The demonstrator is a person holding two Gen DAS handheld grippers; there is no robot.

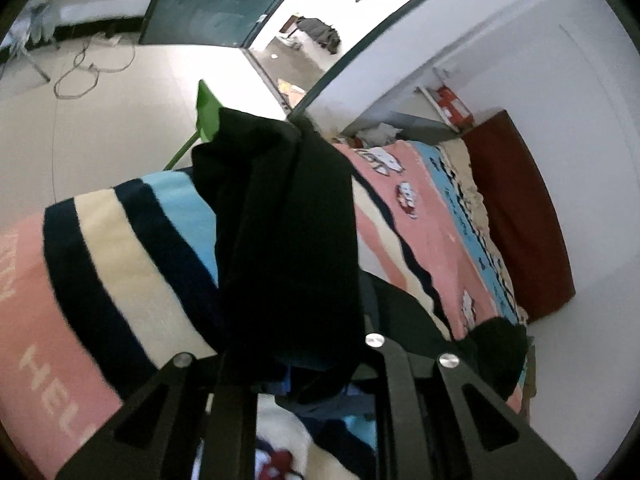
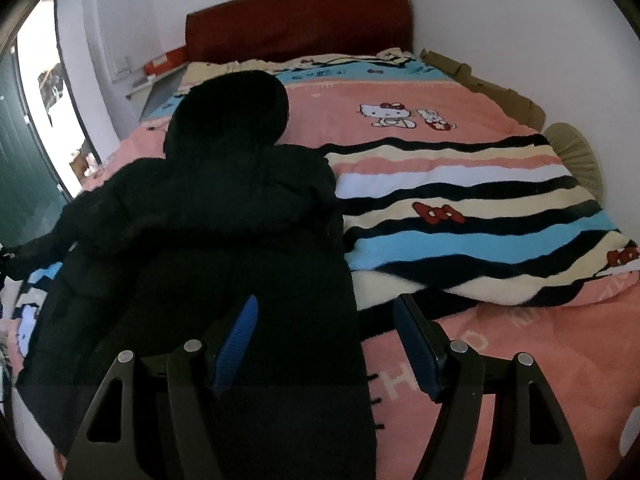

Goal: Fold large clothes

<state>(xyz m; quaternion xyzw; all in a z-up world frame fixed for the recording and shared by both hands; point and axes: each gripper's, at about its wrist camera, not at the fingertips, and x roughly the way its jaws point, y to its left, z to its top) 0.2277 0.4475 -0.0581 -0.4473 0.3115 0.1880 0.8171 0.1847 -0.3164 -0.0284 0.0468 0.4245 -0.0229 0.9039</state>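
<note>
— What have you got in your left fingers (image 1: 304, 360)?

— A fold of the large black hooded garment (image 1: 280, 240). The cloth drapes right over them and hides the tips, so I judge the pinch only from how the fabric hangs bunched up in front of my left camera, lifted above the bed.

— And your right fingers (image 2: 324, 344)?

— Spread wide, holding nothing. The blue ribbed pads (image 2: 236, 344) stand well apart, hovering low over the near end of the black garment (image 2: 208, 248); the left pad is above the dark cloth, the right one above the pink fleece blanket with cartoon cats and dark, cream and blue stripes (image 2: 440, 128).

— Where does the garment lie?

— Lengthwise on the left half of the bed, on top of that blanket. Its rounded hood (image 2: 236, 108) points toward the dark red padded headboard (image 2: 296, 20), the body runs back toward me, and one sleeve (image 2: 44, 244) stretches off to the left edge of the view.

— Anything else nearby?

— A folded-over flap of the striped blanket sits just right of the garment. From my left camera I see a green flat-headed plastic tool on a thin green handle (image 1: 206, 114) past the bed's edge, loose cables (image 1: 80, 76) on the pale floor, and a dark green door (image 1: 208, 0) standing open.
</note>
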